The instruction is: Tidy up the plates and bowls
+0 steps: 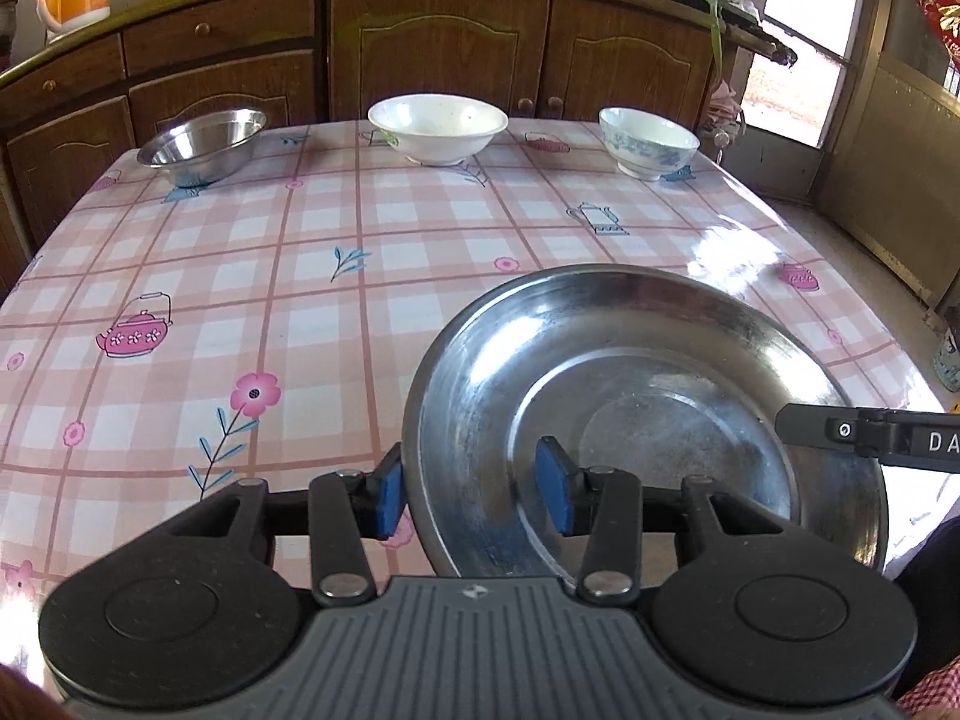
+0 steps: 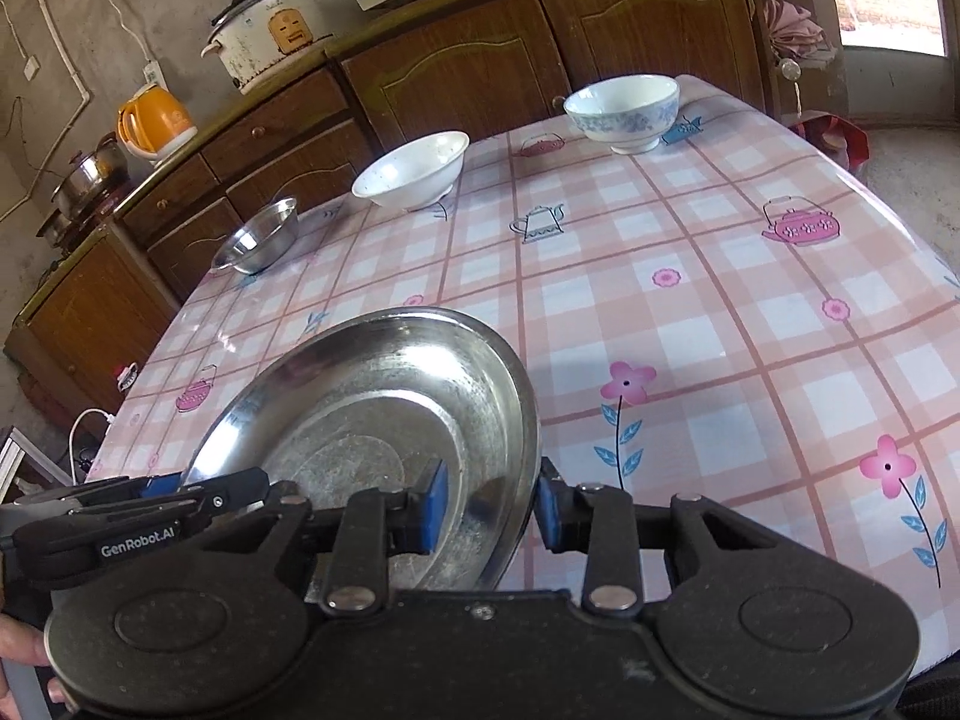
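A large steel plate [image 1: 630, 396] sits near the front of the table; it also shows in the right wrist view [image 2: 372, 402]. My left gripper [image 1: 474, 495] is open with its jaws astride the plate's left rim. My right gripper [image 2: 489, 507] is open with its jaws astride the plate's right rim. Neither pad presses the rim. Along the far edge stand a small steel bowl [image 1: 201, 144], a white bowl [image 1: 438, 126] and a blue-patterned bowl [image 1: 648, 141].
The table has a pink checked cloth [image 1: 300, 300]. Brown cabinets [image 1: 438, 48] stand behind it, with an orange kettle [image 2: 156, 120] and a rice cooker [image 2: 270, 30] on top. The floor drops off at the right [image 2: 912, 180].
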`<state>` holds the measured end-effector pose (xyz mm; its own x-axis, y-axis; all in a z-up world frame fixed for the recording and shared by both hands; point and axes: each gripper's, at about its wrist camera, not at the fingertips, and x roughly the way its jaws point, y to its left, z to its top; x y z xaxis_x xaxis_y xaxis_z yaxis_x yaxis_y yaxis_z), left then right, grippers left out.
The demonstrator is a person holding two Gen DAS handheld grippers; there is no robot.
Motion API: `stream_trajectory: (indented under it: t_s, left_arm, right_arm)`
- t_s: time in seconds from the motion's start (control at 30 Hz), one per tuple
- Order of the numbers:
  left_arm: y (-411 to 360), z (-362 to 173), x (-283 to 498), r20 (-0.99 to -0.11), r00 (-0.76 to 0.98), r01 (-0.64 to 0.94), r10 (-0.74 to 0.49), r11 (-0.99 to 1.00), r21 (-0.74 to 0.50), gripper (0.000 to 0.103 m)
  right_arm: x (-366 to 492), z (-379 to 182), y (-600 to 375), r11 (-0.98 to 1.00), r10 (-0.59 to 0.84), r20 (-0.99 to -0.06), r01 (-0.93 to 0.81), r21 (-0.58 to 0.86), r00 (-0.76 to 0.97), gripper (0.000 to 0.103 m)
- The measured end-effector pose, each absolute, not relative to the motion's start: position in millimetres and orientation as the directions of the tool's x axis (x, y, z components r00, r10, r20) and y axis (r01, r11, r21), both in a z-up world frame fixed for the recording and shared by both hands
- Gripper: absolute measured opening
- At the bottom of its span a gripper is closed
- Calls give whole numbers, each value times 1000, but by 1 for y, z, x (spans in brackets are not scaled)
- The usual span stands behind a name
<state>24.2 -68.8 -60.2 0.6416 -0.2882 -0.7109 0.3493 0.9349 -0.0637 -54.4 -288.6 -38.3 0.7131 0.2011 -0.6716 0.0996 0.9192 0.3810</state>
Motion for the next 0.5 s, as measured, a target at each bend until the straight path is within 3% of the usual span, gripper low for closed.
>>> stream_trajectory:
  t_s: [0.5]
  left_arm:
    - [-61,-20,54,-656,704,312,-271,948,-57,44]
  right_arm:
    - [-9,5,-279,933,209,-607,30,360,767,40]
